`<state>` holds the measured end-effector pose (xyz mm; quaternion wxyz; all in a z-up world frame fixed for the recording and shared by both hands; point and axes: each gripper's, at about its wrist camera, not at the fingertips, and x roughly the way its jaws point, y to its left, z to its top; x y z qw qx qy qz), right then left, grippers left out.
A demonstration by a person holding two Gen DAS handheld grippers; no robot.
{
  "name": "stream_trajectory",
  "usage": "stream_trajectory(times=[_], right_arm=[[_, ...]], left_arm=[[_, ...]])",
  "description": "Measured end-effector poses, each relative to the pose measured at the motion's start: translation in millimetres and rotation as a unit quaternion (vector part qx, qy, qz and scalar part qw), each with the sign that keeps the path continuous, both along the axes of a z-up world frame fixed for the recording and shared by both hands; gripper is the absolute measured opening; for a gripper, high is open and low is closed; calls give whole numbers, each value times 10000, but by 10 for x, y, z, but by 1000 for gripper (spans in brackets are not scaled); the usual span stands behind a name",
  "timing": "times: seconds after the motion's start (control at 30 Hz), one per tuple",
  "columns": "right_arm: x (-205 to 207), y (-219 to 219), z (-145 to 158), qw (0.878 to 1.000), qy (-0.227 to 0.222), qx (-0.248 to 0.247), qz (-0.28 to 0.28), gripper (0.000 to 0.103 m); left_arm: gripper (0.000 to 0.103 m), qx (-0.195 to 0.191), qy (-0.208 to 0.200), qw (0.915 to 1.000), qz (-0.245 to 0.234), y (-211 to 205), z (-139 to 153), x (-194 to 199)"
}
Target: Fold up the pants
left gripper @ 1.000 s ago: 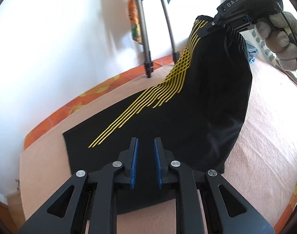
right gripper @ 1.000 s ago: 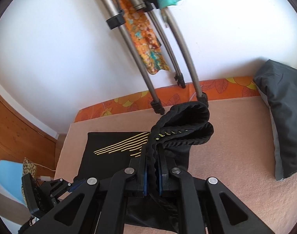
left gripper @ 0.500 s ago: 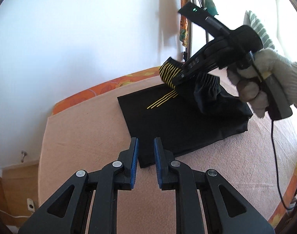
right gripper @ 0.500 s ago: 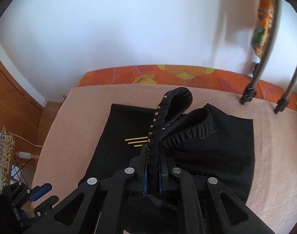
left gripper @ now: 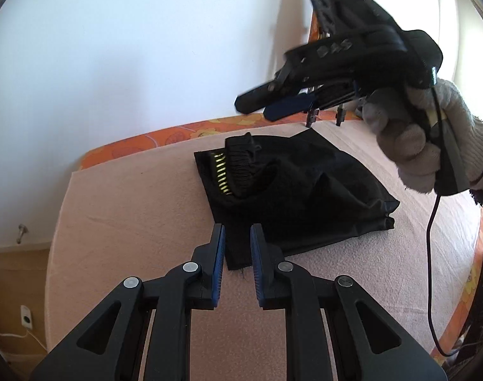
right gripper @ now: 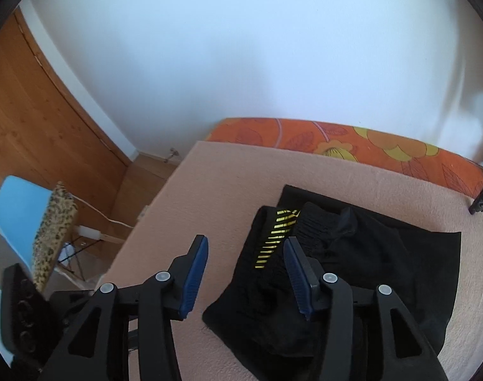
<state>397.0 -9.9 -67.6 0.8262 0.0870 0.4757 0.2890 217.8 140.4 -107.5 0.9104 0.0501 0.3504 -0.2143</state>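
Black pants [left gripper: 308, 190] [right gripper: 378, 254] with yellow stripes lie folded over on the peach bed cover. Their bunched waistband [left gripper: 241, 162] [right gripper: 314, 225] rests on top near the far left edge. My right gripper [left gripper: 257, 106] [right gripper: 246, 244], held by a gloved hand [left gripper: 409, 149], hovers above the pants. Its jaws are opening and nothing is pressed between the pads; the cloth lies loose beneath them. My left gripper [left gripper: 237, 231] hangs over the near corner of the pants with a narrow gap between its blue pads and nothing pinched.
The bed [left gripper: 130, 222] has an orange floral edge [left gripper: 177, 133] [right gripper: 352, 146] against a white wall. Tripod feet [left gripper: 309, 119] [right gripper: 482, 197] stand at the back. A blue chair [right gripper: 16, 209] with leopard-print cloth stands on the wooden floor at the left. A cable [left gripper: 432, 254] hangs from the right gripper.
The right gripper carried the waistband leftward over the pants, then opened and let it drop onto the folded cloth. The left gripper drew back to the near corner.
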Motion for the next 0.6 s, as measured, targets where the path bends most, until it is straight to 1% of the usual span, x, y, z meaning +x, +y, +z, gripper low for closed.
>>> stream_trajectory(times=[0.03, 0.07, 0.1, 0.13, 0.2, 0.27, 0.33, 0.4, 0.5, 0.6], right_arm=[[-20, -84, 90, 9999, -55, 141, 53, 57], [-42, -164, 172, 9997, -174, 174, 88, 57], [-40, -240, 230, 9995, -294, 89, 80, 57], [-21, -307, 252, 9994, -345, -12, 44, 57], [20, -485, 218, 9996, -250, -113, -89, 57], [33, -649, 124, 9986, -259, -399, -213, 57], [50, -785, 20, 9968, -290, -686, -301, 58], [108, -873, -89, 9964, -225, -754, -319, 57], [210, -819, -181, 9963, -227, -813, -153, 57], [350, -605, -206, 9954, -370, -871, 167, 57]], left_arm=[[17, -83, 44, 10000, -10, -18, 1, 8], [28, -154, 87, 9998, -28, -39, -1, 15], [39, -216, 99, 9997, -55, -66, 2, 21], [42, -266, 96, 9996, -96, -99, 8, 26], [43, -336, 133, 9992, -146, -178, 10, 42], [43, -392, 176, 9989, -205, -279, 13, 88], [44, -263, 184, 9992, -242, -404, 6, 185], [45, -238, 355, 9988, -220, -474, -55, 303], [45, -268, 609, 9977, -114, -496, -201, 426], [45, -227, 737, 9970, -7, -466, -334, 462]])
